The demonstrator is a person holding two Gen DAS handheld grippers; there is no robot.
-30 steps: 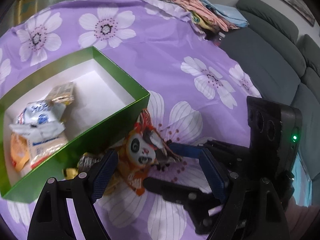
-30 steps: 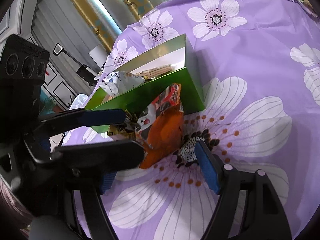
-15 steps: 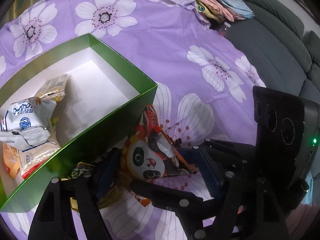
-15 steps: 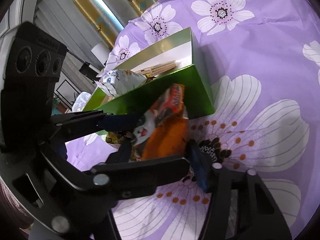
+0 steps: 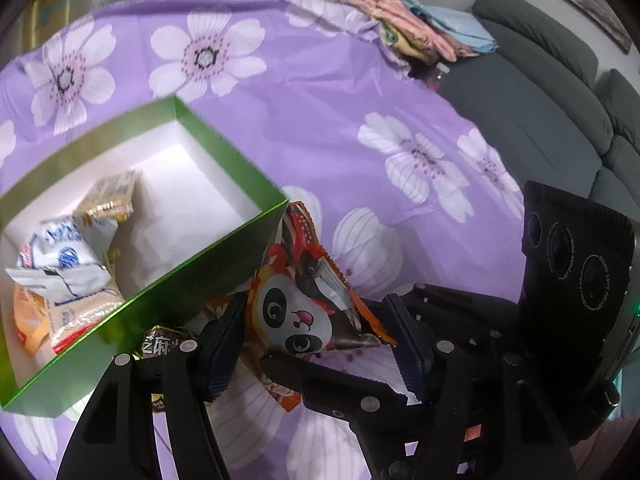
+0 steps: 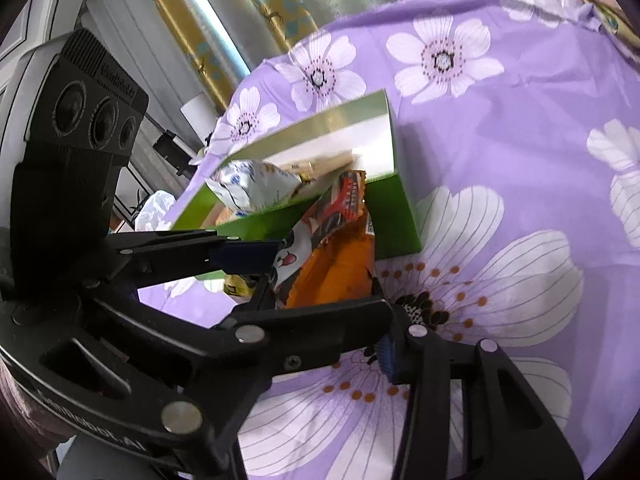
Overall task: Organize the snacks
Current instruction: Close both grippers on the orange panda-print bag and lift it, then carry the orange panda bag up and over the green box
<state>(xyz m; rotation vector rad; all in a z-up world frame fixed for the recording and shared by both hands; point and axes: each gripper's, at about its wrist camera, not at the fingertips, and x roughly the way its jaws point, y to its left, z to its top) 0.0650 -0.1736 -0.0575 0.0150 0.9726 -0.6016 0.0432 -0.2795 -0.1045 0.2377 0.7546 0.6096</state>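
An orange panda snack bag leans against the near wall of a green box on the purple flowered cloth. My left gripper is closed around its lower end and lifts it. The bag also shows in the right wrist view, beside the box. My right gripper sits just in front of the bag, its fingers crossing the left gripper's; how wide its jaws stand is hidden. The box holds a white-and-blue bag and a gold packet.
Small dark and yellow packets lie on the cloth under the box's near wall. Folded clothes sit at the far edge of the cloth. A grey sofa stands to the right. Curtains hang behind.
My left gripper closed on the panda bag and raised it off the cloth against the box wall. The right gripper moved in close to the bag.
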